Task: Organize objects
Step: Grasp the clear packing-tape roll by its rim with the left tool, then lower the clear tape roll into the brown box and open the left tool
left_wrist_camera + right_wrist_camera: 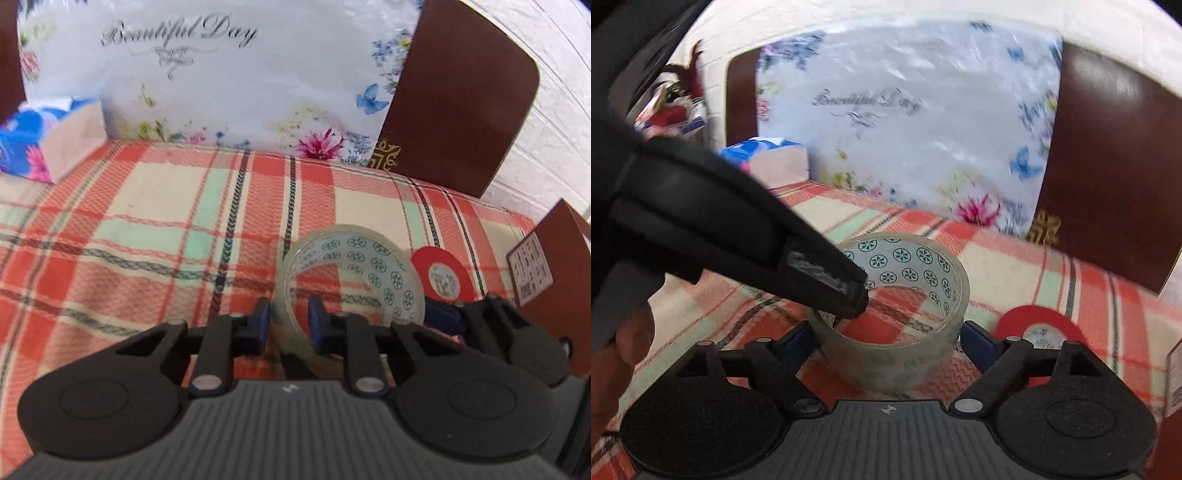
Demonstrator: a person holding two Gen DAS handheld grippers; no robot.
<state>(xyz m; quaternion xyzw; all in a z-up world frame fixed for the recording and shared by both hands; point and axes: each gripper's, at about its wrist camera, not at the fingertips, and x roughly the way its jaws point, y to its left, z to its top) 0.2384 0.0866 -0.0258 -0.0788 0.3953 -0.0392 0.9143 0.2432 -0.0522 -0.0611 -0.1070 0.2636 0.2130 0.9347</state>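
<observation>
Left gripper (289,323) pinches near wall of clear tape roll (354,273), one pad inside the ring, one outside. Right gripper (888,338) spread wide, straddling the roll (905,295), pads just beside it, contact unclear. Roll upright on plaid cloth (147,229). Red tape (441,275) just right of it. Tissue box (48,140) far left, floral bag (229,74) behind.

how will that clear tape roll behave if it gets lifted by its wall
The clear tape roll looks stiff, so it should hold shape. Its glossy surface may slip in the left gripper. It lies flat on the plaid cloth, so rolling seems unlikely unless tipped on edge.
</observation>
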